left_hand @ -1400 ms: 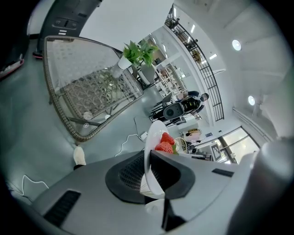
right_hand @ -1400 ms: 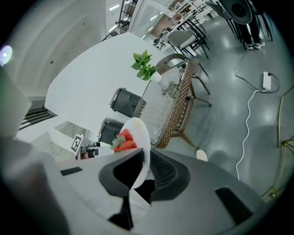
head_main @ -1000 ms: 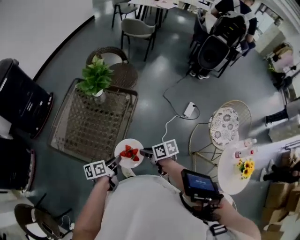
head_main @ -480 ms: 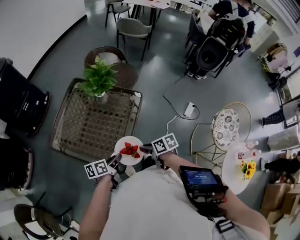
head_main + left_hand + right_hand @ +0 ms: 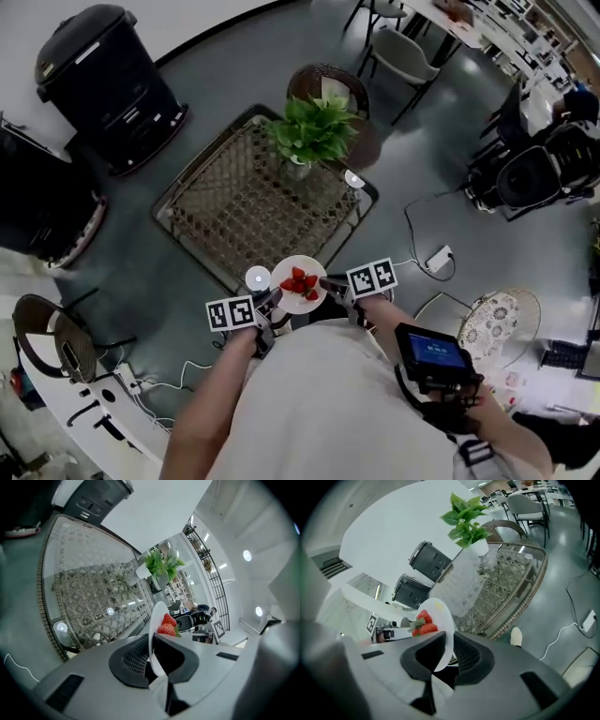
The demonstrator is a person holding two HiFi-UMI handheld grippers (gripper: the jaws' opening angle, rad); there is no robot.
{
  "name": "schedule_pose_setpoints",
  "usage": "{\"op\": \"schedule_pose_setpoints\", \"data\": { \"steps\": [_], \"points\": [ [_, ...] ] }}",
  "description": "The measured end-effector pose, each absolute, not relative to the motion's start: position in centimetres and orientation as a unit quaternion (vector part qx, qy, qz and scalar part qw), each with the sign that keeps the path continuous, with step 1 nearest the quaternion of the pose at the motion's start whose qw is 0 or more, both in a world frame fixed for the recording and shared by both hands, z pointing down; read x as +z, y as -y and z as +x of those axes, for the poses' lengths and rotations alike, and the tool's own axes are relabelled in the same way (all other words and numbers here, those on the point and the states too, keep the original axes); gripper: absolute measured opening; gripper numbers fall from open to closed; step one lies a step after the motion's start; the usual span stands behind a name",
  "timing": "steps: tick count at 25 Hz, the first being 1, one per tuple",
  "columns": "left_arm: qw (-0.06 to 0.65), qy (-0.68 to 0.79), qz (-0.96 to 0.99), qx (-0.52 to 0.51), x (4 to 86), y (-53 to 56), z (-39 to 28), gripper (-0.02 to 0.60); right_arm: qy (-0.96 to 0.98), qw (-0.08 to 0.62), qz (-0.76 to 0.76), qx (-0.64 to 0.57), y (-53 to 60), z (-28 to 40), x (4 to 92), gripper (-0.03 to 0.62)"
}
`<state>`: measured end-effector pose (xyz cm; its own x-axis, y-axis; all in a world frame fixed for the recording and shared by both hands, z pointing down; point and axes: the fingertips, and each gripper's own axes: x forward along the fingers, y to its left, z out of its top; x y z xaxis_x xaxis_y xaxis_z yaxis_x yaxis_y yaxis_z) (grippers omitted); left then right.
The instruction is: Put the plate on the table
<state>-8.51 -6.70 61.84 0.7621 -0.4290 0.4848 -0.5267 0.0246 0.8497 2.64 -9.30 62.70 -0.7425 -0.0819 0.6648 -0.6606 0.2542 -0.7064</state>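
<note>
Left gripper (image 5: 269, 302) is closed on the plate (image 5: 300, 284), whose thin white rim is pinched between its jaws. The plate is carried between the two grippers, flat and face up, with strawberries (image 5: 300, 280) resting on it. Because it is round, no long axis is offered. It appears to be held in the air, not yet set down. Ahead of both grippers, past the plate's far rim, the glass-topped wicker counter (image 5: 246, 201) is spread, its near edge close to the plate. A potted plant (image 5: 314, 133) stands at its far side. Right gripper (image 5: 330, 284) is clamped on the opposite rim. A level carry forward and down by both grippers together is judged to be needed.
</note>
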Motion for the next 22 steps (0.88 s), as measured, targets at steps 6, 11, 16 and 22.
{"op": "schedule_pose_setpoints", "data": {
  "steps": [6,11,16,22],
  "points": [
    [0.632,0.393,0.667,0.039,64.1,8.0,-9.3,0.02,0.75,0.296,0.186,0.561,11.5,1.5,65.3,0.034],
    [0.643,0.424,0.636,0.052,66.7,9.3,-8.1,0.02,0.74,0.307,0.161,0.577,13.0,2.7,67.7,0.034],
    [0.649,0.423,0.63,0.056,69.3,12.3,-5.8,0.02,0.729,0.315,0.163,0.586,16.1,5.0,70.3,0.034],
    [0.657,0.429,0.613,0.089,71.9,15.6,-5.3,0.026,0.724,0.327,0.15,0.589,19.5,5.4,72.9,0.034]
  ]
}}
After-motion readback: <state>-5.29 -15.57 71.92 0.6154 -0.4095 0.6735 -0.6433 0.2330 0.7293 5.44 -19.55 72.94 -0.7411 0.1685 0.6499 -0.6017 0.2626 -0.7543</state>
